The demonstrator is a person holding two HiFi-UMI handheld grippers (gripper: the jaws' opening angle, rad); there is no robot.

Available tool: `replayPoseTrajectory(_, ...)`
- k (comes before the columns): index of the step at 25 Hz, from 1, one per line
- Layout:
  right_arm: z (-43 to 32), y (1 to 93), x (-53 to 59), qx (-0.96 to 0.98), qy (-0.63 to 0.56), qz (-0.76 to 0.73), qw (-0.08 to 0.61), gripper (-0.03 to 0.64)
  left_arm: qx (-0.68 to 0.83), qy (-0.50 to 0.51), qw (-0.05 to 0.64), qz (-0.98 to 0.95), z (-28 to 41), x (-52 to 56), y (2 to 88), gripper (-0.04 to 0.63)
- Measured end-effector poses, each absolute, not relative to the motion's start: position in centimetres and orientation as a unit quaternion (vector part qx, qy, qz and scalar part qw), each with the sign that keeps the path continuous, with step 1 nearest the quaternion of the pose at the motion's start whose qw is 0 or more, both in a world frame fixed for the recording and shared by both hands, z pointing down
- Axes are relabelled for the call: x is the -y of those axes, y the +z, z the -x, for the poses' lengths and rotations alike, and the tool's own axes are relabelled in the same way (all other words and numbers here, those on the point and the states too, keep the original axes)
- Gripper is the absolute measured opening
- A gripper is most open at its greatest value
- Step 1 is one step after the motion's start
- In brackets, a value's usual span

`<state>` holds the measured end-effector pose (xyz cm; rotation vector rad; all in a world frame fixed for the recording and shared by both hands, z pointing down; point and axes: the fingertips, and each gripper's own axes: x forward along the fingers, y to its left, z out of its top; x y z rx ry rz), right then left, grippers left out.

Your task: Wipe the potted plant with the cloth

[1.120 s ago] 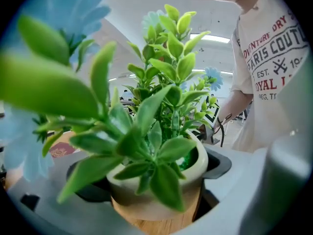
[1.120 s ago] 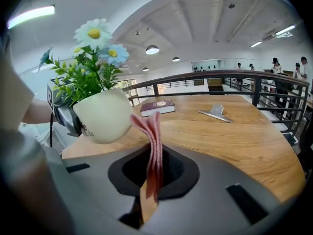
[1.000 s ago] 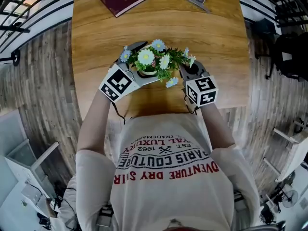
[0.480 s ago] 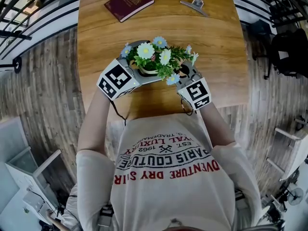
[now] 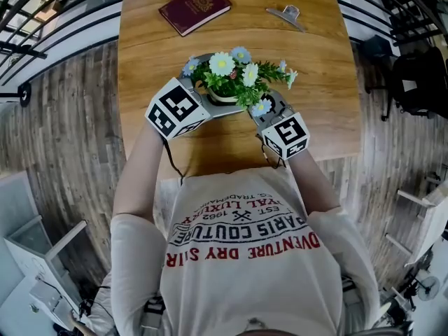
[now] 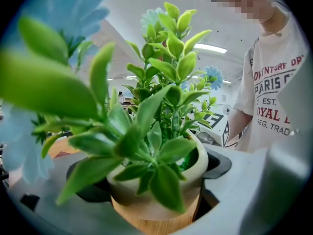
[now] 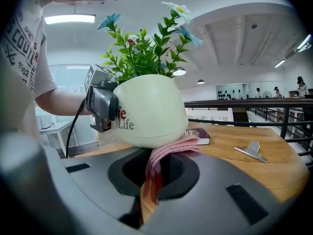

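A cream pot [image 7: 146,109] with green leaves and pale blue and white flowers [image 5: 238,75] is held above the wooden table [image 5: 322,82]. My left gripper [image 5: 207,96] is shut on the pot [image 6: 161,182], one jaw on each side just under its rim. My right gripper [image 7: 151,175] is shut on a folded pink cloth [image 7: 168,148]. The cloth's free end presses against the pot's lower side. In the head view my right gripper [image 5: 266,110] sits at the plant's near right. The cloth is hidden there.
A dark red passport [image 5: 194,9] lies at the table's far left, and a metal clip [image 5: 285,16] at its far right. Black railings [image 5: 42,19] run along both sides over a wood-plank floor. The person's torso is close to the table's near edge.
My right gripper has slid the cloth leftward along the pot, closer under the plant. The left gripper has carried the pot a little farther from the person.
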<state>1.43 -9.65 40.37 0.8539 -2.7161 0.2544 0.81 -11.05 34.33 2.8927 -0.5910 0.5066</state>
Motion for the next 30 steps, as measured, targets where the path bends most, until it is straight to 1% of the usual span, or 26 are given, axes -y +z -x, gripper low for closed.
replayPoseTrajectory(6,1.5,39.8,8.9,0.95,0.096,-0.27,0.126,0.035,0.202,0.143,0.083,-0.965,-0.1,12.0,33.6,0.523)
replayPoseTrajectory(15,4.0,39.8,7.6,0.956,0.101,-0.243,0.132,0.035,0.216,0.146,0.058,-0.964,1.0,12.9,33.4,0.523)
replayPoseTrajectory(22,2.4,40.3,7.7,0.949,0.123,-0.255,0.136,0.035,0.233,0.15,0.055,-0.959,1.7,13.3,34.5,0.523)
replayPoseTrajectory(30,-0.7,41.7,8.3,0.938,0.111,-0.283,0.165,0.035,0.236,0.162,0.055,-0.957,1.6,12.8,36.6,0.523)
